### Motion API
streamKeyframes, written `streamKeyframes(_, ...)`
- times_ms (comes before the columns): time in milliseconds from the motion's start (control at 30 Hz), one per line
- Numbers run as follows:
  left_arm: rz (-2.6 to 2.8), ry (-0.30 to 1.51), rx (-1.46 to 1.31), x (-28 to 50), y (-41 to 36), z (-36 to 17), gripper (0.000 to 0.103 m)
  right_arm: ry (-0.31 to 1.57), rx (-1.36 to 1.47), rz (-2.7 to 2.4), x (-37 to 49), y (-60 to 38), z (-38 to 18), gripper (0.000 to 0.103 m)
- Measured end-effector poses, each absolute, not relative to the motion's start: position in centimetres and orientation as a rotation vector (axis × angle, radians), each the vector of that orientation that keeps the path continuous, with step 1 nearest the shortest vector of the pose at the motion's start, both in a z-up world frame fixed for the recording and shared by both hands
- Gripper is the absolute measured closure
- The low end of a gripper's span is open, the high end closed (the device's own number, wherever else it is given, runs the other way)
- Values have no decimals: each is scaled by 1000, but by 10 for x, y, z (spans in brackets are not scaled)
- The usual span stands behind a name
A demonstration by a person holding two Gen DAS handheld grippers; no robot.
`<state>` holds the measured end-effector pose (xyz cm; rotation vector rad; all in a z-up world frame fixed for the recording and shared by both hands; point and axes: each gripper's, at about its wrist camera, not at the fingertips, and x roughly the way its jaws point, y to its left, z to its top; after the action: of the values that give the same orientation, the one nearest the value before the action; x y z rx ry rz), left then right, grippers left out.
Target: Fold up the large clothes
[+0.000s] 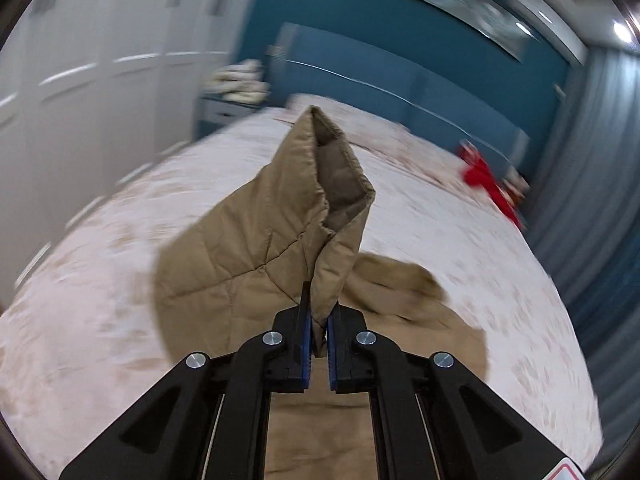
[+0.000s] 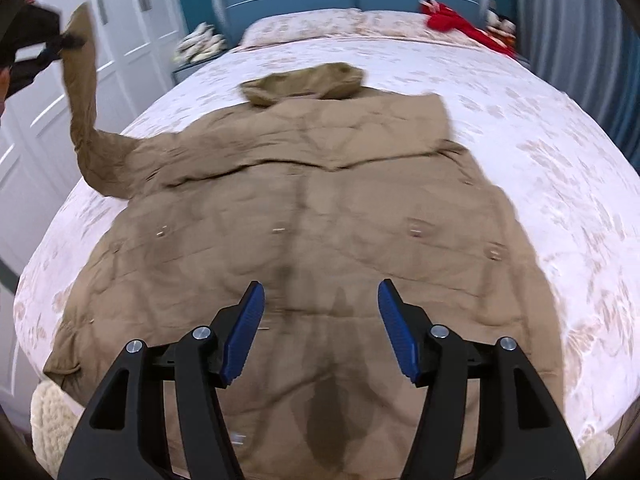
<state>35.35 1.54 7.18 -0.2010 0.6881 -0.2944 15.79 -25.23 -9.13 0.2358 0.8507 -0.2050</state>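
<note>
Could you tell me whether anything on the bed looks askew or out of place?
Only the coat: its sleeve is lifted off the bed, clamped in the left gripper; the rest lies flat.

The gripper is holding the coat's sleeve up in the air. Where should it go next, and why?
Probably across: the left gripper could carry the sleeve over the coat's back and lay it flat there. Its fingers are shut on the sleeve's cuff end, lifted off the bed, while the other sleeve already lies folded across the shoulders. The right gripper hangs open over the coat, holding nothing.
</note>
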Motion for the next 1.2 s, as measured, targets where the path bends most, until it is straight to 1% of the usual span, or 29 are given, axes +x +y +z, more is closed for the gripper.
streamKeyframes(67, -367, 732, -147, 355, -44, 58, 99, 844, 252, -234, 153, -268, -91, 46)
streamKeyframes(133, -415, 794, -120, 354, -84, 36, 98, 838, 266, -266, 147, -287, -92, 46)
streamKeyframes(167, -431, 850, -105, 354, -108, 18, 96, 840, 275, -282, 145, -297, -93, 46)
streamKeyframes(200, -437, 886, -103, 352, -119, 7, 96, 842, 284, -294, 144, -304, -94, 46)
streamKeyframes(233, -447, 925, -110, 351, -129, -7, 92, 844, 298, -309, 142, -313, -96, 46)
streamKeyframes(267, -472, 971, -130, 344, -138, -21, 81, 847, 313, -324, 140, -323, -99, 46)
streamKeyframes(300, -499, 1005, -155, 335, -141, -31, 72, 848, 319, -333, 138, -327, -100, 46)
streamKeyframes(333, -507, 1025, -186, 324, -139, -38, 49, 851, 331, -342, 137, -335, -102, 46)
streamKeyframes(367, -503, 1024, -212, 316, -133, -41, 36, 852, 340, -346, 137, -340, -103, 46)
streamKeyframes(400, -498, 1005, -248, 306, -121, -43, 33, 852, 347, -347, 136, -343, -104, 46)
streamKeyframes(433, -495, 987, -271, 297, -111, -43, 27, 852, 355, -348, 138, -347, -105, 45)
streamKeyframes(467, -477, 965, -296, 287, -89, -43, 22, 851, 361, -344, 140, -349, -106, 42)
streamKeyframes(533, -415, 943, -319, 284, -59, -44, 22, 843, 395, -315, 148, -353, -104, 40)
streamKeyframes(633, -277, 997, -384, 303, 3, -67, 23, 826, 429, -259, 170, -350, -100, 39)
streamKeyframes(700, -219, 1033, -492, 315, 42, -79, 24, 818, 458, -217, 191, -345, -96, 38)
streamKeyframes(800, -174, 1038, -699, 336, 96, -98, 24, 819, 517, -172, 220, -343, -98, 37)
streamKeyframes(867, -172, 1034, -785, 346, 117, -105, 27, 827, 549, -159, 234, -341, -100, 37)
streamKeyframes(967, -177, 1032, -884, 363, 134, -116, 28, 843, 584, -161, 250, -340, -107, 37)
streamKeyframes(1133, -212, 1052, -1004, 388, 132, -134, 28, 875, 707, -150, 266, -348, -126, 37)
streamKeyframes(1200, -224, 1068, -1078, 394, 131, -146, 28, 882, 742, -145, 269, -349, -132, 40)
